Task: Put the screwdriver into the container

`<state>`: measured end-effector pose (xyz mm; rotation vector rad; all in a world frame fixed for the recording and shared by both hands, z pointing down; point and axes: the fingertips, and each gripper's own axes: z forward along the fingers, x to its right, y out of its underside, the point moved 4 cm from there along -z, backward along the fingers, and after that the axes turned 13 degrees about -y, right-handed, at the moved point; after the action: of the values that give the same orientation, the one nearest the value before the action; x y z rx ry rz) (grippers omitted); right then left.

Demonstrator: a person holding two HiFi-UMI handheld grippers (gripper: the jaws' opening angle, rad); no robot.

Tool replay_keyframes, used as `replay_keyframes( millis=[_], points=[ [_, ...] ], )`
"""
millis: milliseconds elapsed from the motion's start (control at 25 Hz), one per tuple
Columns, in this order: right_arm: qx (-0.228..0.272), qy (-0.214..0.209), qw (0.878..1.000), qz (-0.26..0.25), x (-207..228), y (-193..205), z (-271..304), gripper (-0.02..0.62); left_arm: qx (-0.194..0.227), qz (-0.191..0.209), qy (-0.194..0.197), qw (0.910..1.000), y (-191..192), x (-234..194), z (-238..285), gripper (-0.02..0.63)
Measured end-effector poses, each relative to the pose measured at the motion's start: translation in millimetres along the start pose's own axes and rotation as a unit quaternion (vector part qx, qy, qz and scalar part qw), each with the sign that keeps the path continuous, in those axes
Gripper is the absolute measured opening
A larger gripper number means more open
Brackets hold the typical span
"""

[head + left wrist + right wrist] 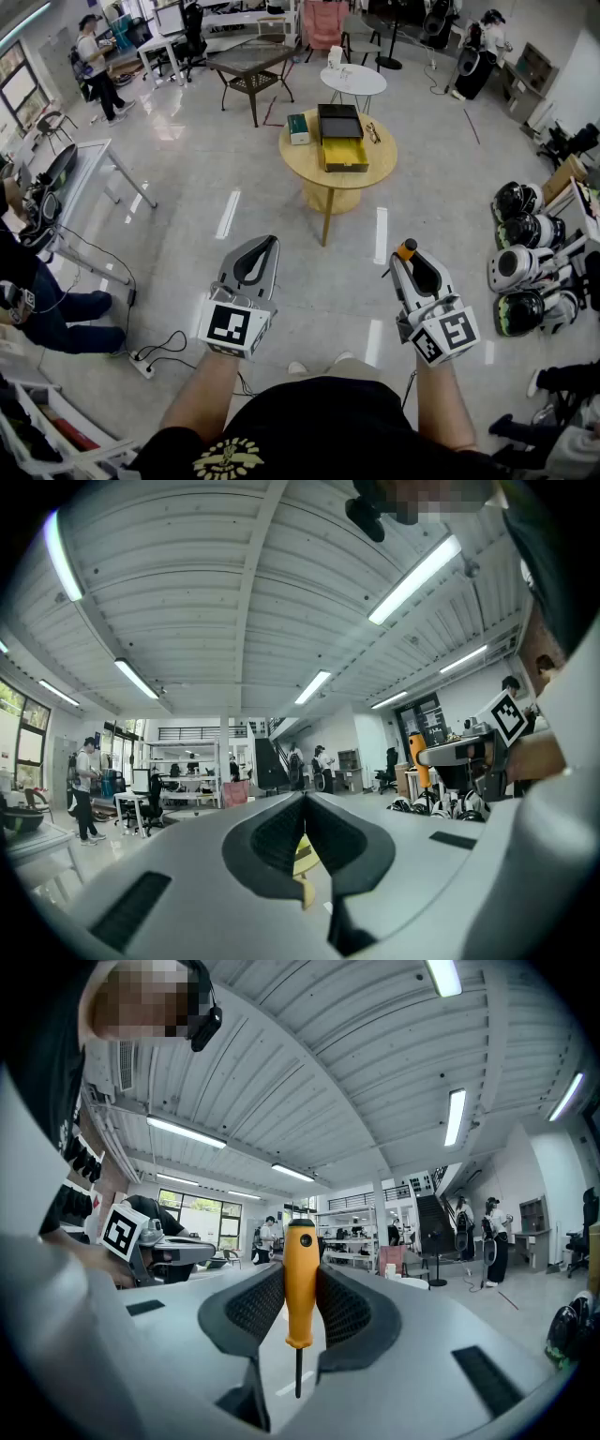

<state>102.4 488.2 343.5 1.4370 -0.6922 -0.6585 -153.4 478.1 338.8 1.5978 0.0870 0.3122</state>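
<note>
An orange-handled screwdriver [300,1279] stands upright between the pads of my right gripper [300,1271], which is shut on its handle, with the dark shaft [298,1372] pointing down. In the head view the handle's end [406,248] pokes out past the right gripper [410,259] at lower right. My left gripper [265,246] is at lower left, shut with nothing in it; its fingertips [305,800] meet. The container, a yellow open tray [345,156] next to a black box [339,120], sits on a round wooden table [309,155] well ahead of both grippers.
A green box [298,128] also lies on the wooden table. Behind it stand a white round table [352,79] and a glass-topped table [251,58]. Helmets [520,267] are stacked at the right, and a desk [84,169] and a floor power strip [142,366] are at the left.
</note>
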Motion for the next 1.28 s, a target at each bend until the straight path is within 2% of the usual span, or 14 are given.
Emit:
replay_keyframes(
  millis=[320, 560, 760, 1280],
  points=[
    [0.003, 0.008, 1.000, -0.011, -15.9, -7.6, 16.7, 0.120, -0.006, 0.003, -0.003, 1.0000, 12.0, -27.2, -3.9, 0.015],
    [0.001, 0.004, 1.000, -0.009, -8.1, -5.2, 26.8, 0.120, -0.014, 0.012, 0.002, 0.9998, 22.7, -33.6, 9.1, 0.015],
    [-0.003, -0.001, 1.000, -0.006, 9.9, 4.2, 36.1, 0.120, -0.020, 0.010, 0.006, 0.9997, 35.8, -32.8, 30.1, 0.015],
    [-0.021, -0.024, 0.999, 0.021, 74.5, 19.7, 74.4, 0.120, -0.029, 0.010, 0.001, 0.9995, 38.8, -31.7, 103.8, 0.015]
  ],
)
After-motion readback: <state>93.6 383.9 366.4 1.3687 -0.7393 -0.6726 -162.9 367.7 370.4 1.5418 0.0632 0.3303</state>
